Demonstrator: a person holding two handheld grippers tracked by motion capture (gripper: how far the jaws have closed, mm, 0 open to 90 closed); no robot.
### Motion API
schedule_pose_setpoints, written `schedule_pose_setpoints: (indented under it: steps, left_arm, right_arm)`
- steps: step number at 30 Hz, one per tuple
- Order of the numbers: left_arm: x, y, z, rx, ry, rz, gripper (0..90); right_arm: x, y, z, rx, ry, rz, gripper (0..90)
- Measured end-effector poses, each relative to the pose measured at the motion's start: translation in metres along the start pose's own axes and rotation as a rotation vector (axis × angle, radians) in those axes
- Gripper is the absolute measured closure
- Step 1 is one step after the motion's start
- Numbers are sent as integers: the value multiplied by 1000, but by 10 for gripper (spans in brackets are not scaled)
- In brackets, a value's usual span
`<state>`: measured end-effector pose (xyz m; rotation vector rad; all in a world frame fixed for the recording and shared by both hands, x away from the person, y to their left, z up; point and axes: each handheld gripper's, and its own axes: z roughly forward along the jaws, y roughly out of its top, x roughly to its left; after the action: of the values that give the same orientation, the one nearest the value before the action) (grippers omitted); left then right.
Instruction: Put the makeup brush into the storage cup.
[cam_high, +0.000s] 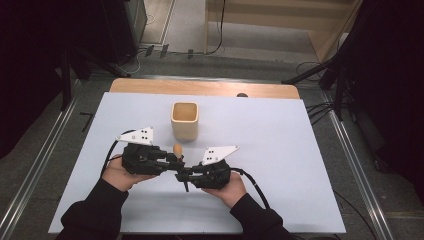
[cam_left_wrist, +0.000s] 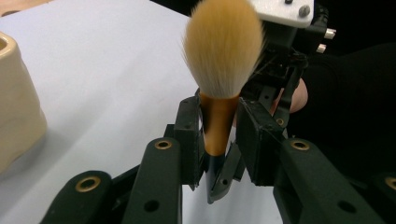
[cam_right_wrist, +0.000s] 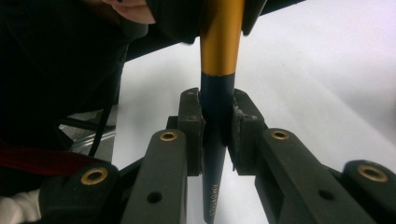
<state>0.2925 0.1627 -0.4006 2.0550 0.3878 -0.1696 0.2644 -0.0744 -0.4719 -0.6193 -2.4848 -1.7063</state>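
- My right gripper clamps the makeup brush by its dark handle, frame centre.
- My left gripper sits loose around the gold ferrule.
- Cream cup stands just above on the table, nothing between.

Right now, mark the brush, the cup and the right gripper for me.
brush (cam_left_wrist: 223, 49), left gripper view, on the bristle head.
cup (cam_high: 184, 123), high view, on its front wall.
right gripper (cam_right_wrist: 217, 126), right gripper view, between its fingertips, at the dark handle.
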Motion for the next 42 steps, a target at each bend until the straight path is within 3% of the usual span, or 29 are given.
schedule_pose_setpoints:
  steps: [6, 9, 14, 22, 32, 36, 42]
  left_arm:
    - [0, -1, 0, -25, -3, 10, 579]
    - [-1, -3, -1, -55, -3, 35, 504]
    - [0, -8, -4, -95, 18, 55, 398]
    - [1, -16, -4, -115, 49, 87, 288]
    - [2, -31, -12, -134, 90, 89, 259]
    - [1, -38, -16, -161, 126, 103, 233]
    - [0, -47, -17, -161, 169, 117, 182]
  right_arm:
    - [0, 1, -2, -11, -6, -4, 783]
    - [0, 1, -3, -13, -12, -10, 783]
    - [-2, 2, -7, -24, -31, -18, 783]
    - [-4, 3, -11, -38, -49, -22, 783]
    - [-9, 4, -17, -53, -87, -21, 783]
    - [-11, 6, -20, -59, -108, -22, 783]
    - [-16, 10, -27, -77, -147, -19, 783]
